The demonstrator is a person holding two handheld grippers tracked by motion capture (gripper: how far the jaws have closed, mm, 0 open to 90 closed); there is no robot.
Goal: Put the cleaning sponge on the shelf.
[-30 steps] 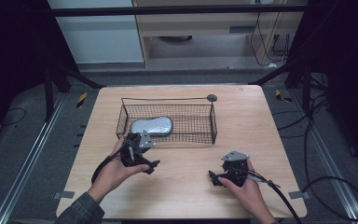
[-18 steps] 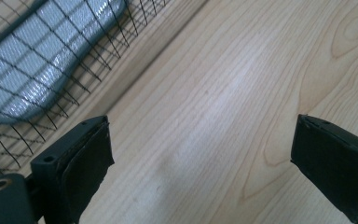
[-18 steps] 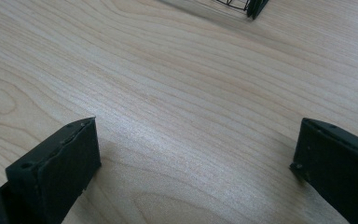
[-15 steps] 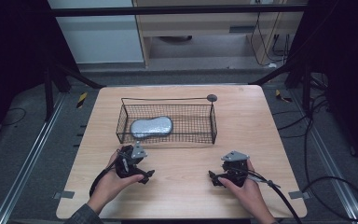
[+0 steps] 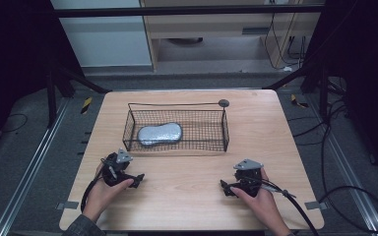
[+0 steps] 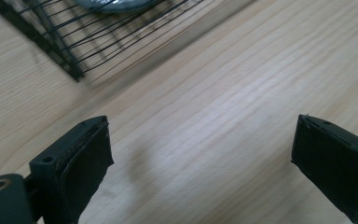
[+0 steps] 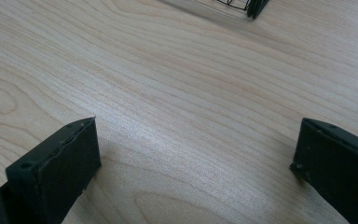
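A black wire basket stands on the wooden table, and a silvery grey padded pouch lies in its left half. My left gripper rests low over the table in front of the basket's left corner, open, with bare wood between its fingers. The basket's corner and a sliver of the pouch sit ahead of it. My right gripper lies near the front right of the table, open over bare wood, with the basket's corner far ahead.
A small dark round knob sits at the basket's back right corner. Cables trail from both grippers off the front edge. Metal frame legs and more cables stand on the floor around the table.
My left gripper has pulled back from the basket's front left corner toward the table's front edge and lowered. The right gripper has stayed put.
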